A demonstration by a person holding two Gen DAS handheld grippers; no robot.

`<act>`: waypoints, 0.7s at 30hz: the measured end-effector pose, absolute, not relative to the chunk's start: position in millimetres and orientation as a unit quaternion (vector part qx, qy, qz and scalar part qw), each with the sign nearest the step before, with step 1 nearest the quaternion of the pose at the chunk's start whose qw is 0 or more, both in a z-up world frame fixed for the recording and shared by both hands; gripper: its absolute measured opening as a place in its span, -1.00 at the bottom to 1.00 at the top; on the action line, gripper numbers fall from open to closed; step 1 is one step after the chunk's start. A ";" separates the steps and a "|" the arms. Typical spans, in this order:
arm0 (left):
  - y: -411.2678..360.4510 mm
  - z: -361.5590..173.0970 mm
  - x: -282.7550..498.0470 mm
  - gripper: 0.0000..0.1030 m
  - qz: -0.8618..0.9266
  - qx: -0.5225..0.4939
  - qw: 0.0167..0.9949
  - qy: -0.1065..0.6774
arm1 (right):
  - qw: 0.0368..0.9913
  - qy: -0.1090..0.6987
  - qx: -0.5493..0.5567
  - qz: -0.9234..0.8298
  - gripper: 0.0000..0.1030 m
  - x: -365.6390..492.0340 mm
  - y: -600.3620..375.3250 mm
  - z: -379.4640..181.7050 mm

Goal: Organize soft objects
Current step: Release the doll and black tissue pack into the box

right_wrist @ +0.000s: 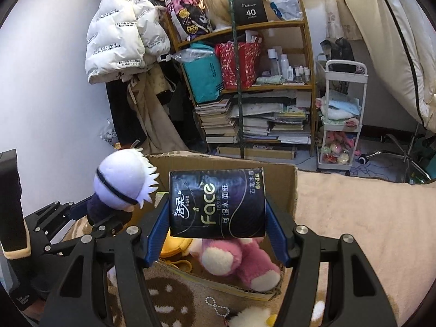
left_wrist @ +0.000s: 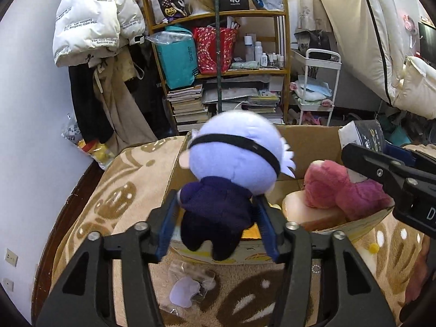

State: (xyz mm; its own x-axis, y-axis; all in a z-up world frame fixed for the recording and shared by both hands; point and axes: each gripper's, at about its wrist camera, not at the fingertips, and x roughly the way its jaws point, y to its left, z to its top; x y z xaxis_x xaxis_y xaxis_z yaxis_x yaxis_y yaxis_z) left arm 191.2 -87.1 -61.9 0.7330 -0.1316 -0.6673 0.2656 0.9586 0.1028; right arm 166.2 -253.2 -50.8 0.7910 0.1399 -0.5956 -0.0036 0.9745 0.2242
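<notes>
My left gripper (left_wrist: pixel 216 226) is shut on a plush doll (left_wrist: pixel 234 169) with a pale lilac head, black blindfold and dark blue body, held over the near edge of an open cardboard box (left_wrist: pixel 308 139). The doll also shows in the right wrist view (right_wrist: pixel 122 182). My right gripper (right_wrist: pixel 218 234) is shut on a black tissue pack (right_wrist: pixel 216 204) printed "Face", held above the box (right_wrist: pixel 283 179). A pink plush bear (right_wrist: pixel 237 261) lies inside the box; it also shows in the left wrist view (left_wrist: pixel 343 188), beside a toast-shaped plush (left_wrist: pixel 313 212).
The box sits on a bed with a beige patterned blanket (left_wrist: pixel 114 207). A yellow plush (right_wrist: pixel 174 245) lies in the box. A wooden shelf (left_wrist: pixel 226 70) with books and bags, hanging coats (left_wrist: pixel 92 21) and a white cart (right_wrist: pixel 343 114) stand behind. A clear plastic wrapper (left_wrist: pixel 190 286) lies on the blanket.
</notes>
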 end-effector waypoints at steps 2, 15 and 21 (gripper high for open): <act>-85.9 -63.0 191.5 0.14 -0.110 0.090 0.926 0.350 | 0.940 0.322 0.106 0.041 0.33 167.3 -251.6 -51.3; -78.6 -47.9 179.7 0.71 -0.104 0.097 0.930 0.339 | 0.937 0.333 0.097 0.040 0.39 166.7 -247.1 -53.6; -71.2 -42.4 169.9 0.84 -0.098 0.097 0.931 0.339 | 0.942 0.322 0.092 0.032 0.67 152.3 -246.6 -46.7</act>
State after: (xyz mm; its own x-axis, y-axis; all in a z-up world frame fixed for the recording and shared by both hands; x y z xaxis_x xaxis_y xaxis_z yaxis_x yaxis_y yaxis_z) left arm 169.9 -71.2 -42.4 0.7512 -0.1174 -0.6496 0.2486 0.9619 0.1137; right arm 152.3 -246.6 -46.7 0.7903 0.1204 -0.6008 -0.0017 0.9809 0.1943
